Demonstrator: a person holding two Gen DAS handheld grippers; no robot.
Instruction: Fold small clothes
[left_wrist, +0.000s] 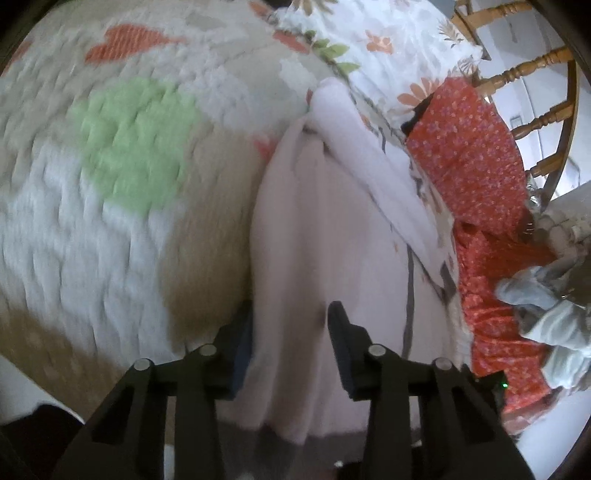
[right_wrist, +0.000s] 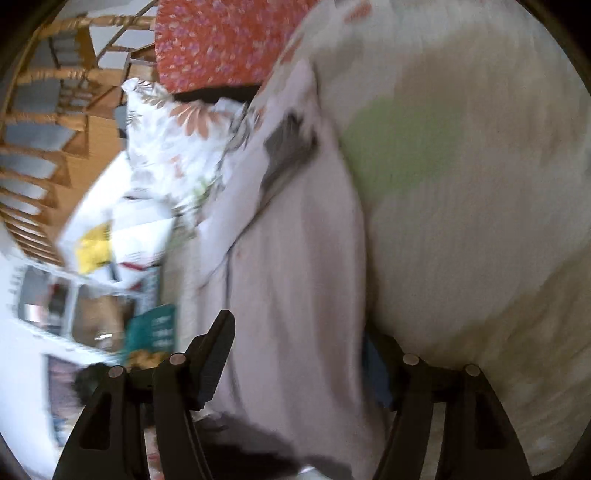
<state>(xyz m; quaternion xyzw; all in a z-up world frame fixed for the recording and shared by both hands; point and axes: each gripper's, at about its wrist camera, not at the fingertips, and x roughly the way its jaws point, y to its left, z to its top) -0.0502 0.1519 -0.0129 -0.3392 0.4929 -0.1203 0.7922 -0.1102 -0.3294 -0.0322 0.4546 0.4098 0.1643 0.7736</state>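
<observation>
Nearest, 1 pale pink garment (left_wrist: 295, 266) runs between the fingers of the left gripper (left_wrist: 291, 347), whose jaws stand partly apart around the cloth. The right gripper (right_wrist: 299, 354) straddles the same garment, jaws wide (both views are blurred). It lies on 1 quilted bedspread (left_wrist: 110, 184). Beyond sit 1 floral pillow (right_wrist: 166, 147), 1 red floral cloth (left_wrist: 472, 155) and 1 wooden chair (left_wrist: 535, 70).

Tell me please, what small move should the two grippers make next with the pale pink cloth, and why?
Probably close both grippers first. The pale pink soft cloth lies between the fingers of the left gripper and the right gripper, but both pairs of jaws stand wide apart, so nothing seems held yet. The frames are blurred, so contact is uncertain.
</observation>
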